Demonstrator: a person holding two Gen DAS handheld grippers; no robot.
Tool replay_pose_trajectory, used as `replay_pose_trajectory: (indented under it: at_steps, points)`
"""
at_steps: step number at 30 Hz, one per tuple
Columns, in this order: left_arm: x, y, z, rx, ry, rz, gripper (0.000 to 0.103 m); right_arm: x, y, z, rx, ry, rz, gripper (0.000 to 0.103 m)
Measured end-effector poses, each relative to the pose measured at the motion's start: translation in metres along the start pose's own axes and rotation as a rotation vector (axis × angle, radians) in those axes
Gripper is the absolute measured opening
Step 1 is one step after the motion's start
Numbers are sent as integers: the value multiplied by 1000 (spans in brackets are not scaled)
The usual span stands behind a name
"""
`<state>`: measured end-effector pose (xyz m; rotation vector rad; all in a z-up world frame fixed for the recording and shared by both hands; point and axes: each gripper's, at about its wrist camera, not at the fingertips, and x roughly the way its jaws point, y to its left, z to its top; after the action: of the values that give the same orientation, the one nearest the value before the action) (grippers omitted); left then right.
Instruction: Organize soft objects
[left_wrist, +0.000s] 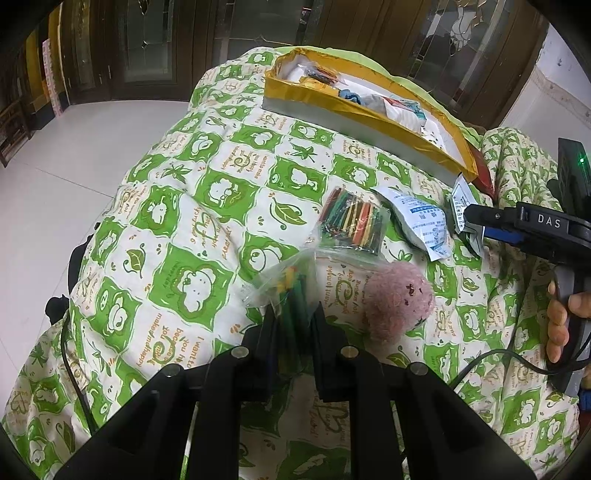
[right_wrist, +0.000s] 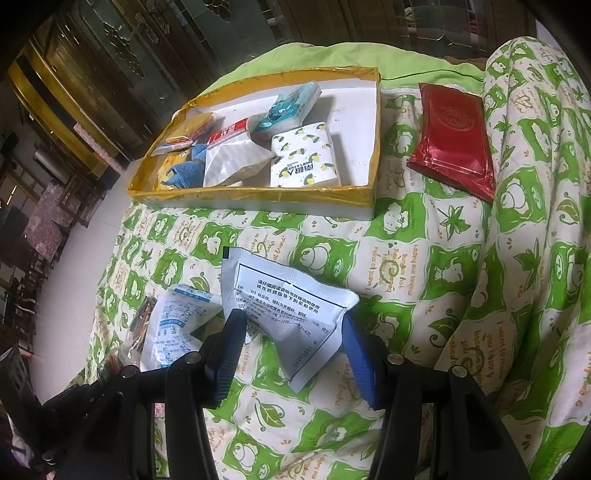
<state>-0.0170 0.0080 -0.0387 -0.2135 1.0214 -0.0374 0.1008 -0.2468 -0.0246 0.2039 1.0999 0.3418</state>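
In the left wrist view my left gripper (left_wrist: 295, 314) is shut on a clear bag of green sticks (left_wrist: 291, 291) that lies on the quilt. A pink plush toy (left_wrist: 397, 299) sits just right of it. A second bag of coloured sticks (left_wrist: 352, 221) and a white-and-blue sachet (left_wrist: 421, 225) lie further off. In the right wrist view my right gripper (right_wrist: 291, 328) has its blue fingers (right_wrist: 229, 343) pressed on a crumpled white printed sachet (right_wrist: 288, 291). The yellow-rimmed tray (right_wrist: 258, 195) beyond holds tissue packs, a blue cloth and a white pouch.
A green-and-white quilt (right_wrist: 424, 266) covers the whole surface and rises in a fold at the right. A red foil packet (right_wrist: 454, 140) lies right of the tray. White floor drops away on the left, with dark wooden cabinets behind. A black cable (left_wrist: 491, 354) trails near a person's hand.
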Motion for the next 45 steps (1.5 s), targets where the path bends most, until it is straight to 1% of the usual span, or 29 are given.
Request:
replay_pose_trajectory:
  at_steps: [18, 25, 33, 39, 45]
  points:
    - [-12, -11, 13, 4, -15, -15, 15, -10, -2, 1, 11, -25, 37, 57]
    - [-19, -16, 27, 10, -29, 6, 15, -13, -4, 2, 14, -33, 48, 57]
    - [-26, -31, 44, 51, -42, 19, 15, -17, -6, 2, 23, -42, 52, 57]
    - [-25, -38, 48, 71, -37, 27, 15, -20, -8, 3, 26, -52, 59, 57]
    - [-25, -39, 53, 78, -37, 28, 15, -30, -8, 6, 17, -85, 54, 57]
